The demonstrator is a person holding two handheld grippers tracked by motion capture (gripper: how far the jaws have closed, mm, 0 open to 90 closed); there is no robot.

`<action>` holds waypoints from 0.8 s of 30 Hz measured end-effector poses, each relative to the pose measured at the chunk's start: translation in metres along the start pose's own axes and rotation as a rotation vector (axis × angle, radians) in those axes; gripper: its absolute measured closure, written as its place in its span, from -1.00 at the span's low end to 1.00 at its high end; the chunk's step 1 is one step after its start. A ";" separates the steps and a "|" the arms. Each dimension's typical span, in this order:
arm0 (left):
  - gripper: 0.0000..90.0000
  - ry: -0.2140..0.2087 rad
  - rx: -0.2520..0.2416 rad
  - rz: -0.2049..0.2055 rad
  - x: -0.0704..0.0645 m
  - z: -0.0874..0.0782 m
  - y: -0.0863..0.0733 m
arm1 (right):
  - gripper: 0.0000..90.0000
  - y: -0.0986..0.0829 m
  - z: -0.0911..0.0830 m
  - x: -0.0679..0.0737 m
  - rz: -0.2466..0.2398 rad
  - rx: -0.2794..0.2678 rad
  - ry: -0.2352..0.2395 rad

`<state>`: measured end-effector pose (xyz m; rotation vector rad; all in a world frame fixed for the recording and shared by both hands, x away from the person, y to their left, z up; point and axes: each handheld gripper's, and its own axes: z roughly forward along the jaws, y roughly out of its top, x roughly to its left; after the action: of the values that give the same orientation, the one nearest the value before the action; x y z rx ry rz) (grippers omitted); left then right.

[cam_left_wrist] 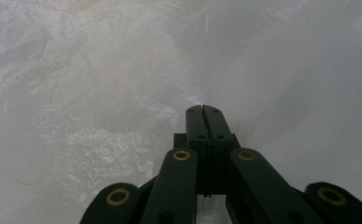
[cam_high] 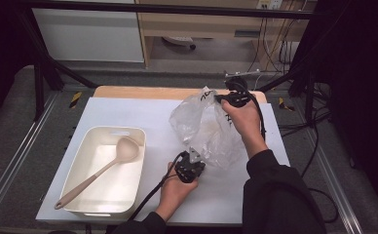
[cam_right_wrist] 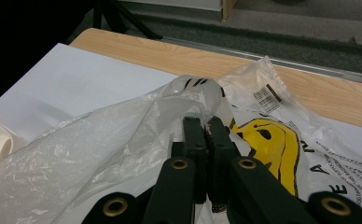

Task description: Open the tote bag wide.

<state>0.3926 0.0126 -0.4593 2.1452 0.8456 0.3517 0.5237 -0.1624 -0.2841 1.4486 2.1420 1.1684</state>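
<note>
Clear plastic bag [cam_high: 207, 127] pinched at far top edge by right gripper [cam_high: 224, 99], jaws clamped on film; left gripper [cam_high: 193, 158] clamped on near bottom edge; crinkled, translucent, yellow face print

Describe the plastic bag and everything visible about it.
The plastic bag is thin, clear, crinkled film, printed with a yellow face, black lettering and a barcode label. It is held up off the white table sheet, spread between two tools: the right tool pinches its upper edge, the left tool is shut against its lower part.
</note>
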 end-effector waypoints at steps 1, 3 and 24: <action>1.00 0.000 0.000 0.000 0.000 0.000 0.000 | 1.00 0.000 0.000 -0.001 0.002 0.000 0.002; 1.00 0.004 0.000 0.005 -0.001 0.000 0.000 | 1.00 -0.001 0.002 -0.001 -0.003 0.012 -0.001; 1.00 0.008 -0.090 0.022 -0.015 -0.032 0.007 | 1.00 -0.023 0.017 0.005 -0.032 0.084 0.025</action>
<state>0.3686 0.0176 -0.4329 2.0722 0.7963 0.4025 0.5176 -0.1539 -0.3112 1.4356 2.2475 1.1028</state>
